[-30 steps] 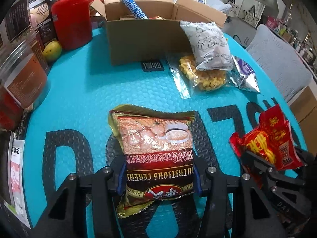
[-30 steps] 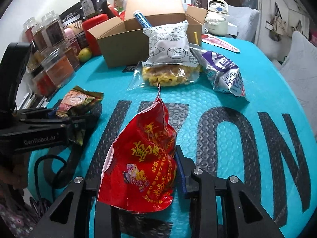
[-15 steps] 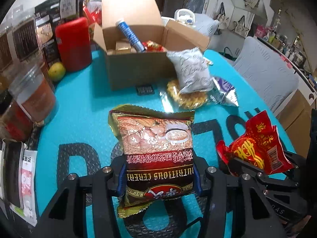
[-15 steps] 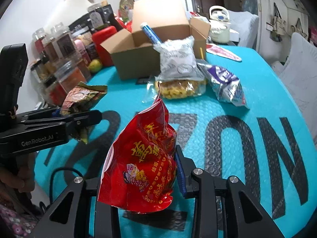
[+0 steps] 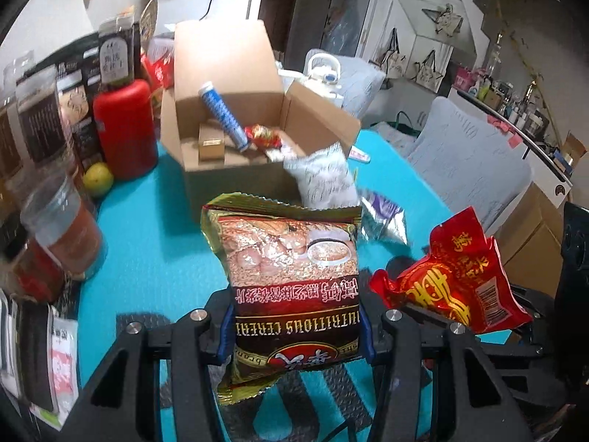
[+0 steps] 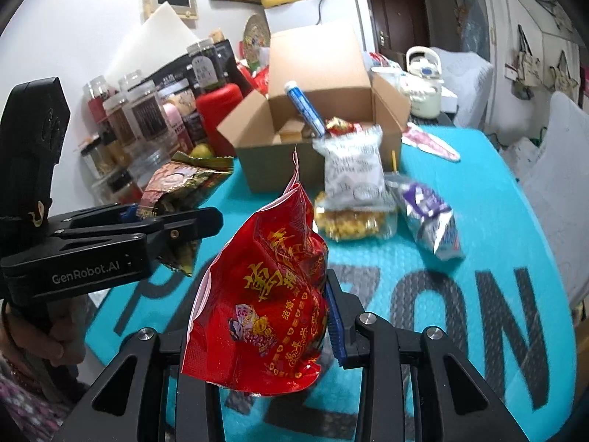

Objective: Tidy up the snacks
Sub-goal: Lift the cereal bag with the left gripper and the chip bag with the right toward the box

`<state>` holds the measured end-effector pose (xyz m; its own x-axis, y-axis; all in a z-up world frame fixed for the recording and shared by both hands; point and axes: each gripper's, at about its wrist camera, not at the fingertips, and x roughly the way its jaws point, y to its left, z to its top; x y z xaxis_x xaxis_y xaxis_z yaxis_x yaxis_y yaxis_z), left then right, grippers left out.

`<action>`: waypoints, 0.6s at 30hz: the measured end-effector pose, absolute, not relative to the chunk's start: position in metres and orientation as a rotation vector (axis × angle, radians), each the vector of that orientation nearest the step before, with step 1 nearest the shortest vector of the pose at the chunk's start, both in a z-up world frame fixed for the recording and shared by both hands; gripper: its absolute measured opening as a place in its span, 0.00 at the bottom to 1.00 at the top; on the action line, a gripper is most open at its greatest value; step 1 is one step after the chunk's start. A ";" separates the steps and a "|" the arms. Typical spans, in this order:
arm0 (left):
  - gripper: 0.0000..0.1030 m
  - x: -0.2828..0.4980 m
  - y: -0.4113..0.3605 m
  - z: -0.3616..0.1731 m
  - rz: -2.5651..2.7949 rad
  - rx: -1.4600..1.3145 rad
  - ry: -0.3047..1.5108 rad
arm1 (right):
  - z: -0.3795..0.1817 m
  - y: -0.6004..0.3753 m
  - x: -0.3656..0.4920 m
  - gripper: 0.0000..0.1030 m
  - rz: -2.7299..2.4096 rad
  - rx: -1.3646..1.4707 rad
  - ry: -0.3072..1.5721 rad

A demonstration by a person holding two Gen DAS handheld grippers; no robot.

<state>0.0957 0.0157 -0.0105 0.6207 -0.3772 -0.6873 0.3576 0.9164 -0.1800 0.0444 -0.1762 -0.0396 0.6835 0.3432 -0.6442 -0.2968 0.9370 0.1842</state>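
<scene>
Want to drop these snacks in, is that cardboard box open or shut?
Open: the cardboard box has its flaps up, showing a blue tube inside.

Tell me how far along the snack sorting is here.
Partly done. The cardboard box already holds a blue tube and a red packet. The left gripper grips a cereal bag, the right gripper a red snack bag. Three packets remain on the table.

A gold and dark red cereal bag (image 5: pixel 294 294) with white letters is seen. A bright red snack bag (image 6: pixel 265 309) is marked with yellow signs. The bench (image 5: pixel 154 258) is covered in blue-green bumpy dots with big dark grey letters. The box (image 5: pixel 235 73) is plain brown. A white bag (image 6: pixel 353 165) is printed with grey drawings.
</scene>
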 end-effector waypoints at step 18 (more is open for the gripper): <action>0.49 0.152 0.001 0.056 -0.448 -0.029 0.600 | 0.034 -0.183 0.108 0.33 0.373 -0.010 0.584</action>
<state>0.1518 0.0013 0.0559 0.7329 -0.4153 -0.5389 0.3985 0.9040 -0.1548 0.1081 -0.1830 0.0343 0.7693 0.3412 -0.5401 -0.3469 0.9331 0.0954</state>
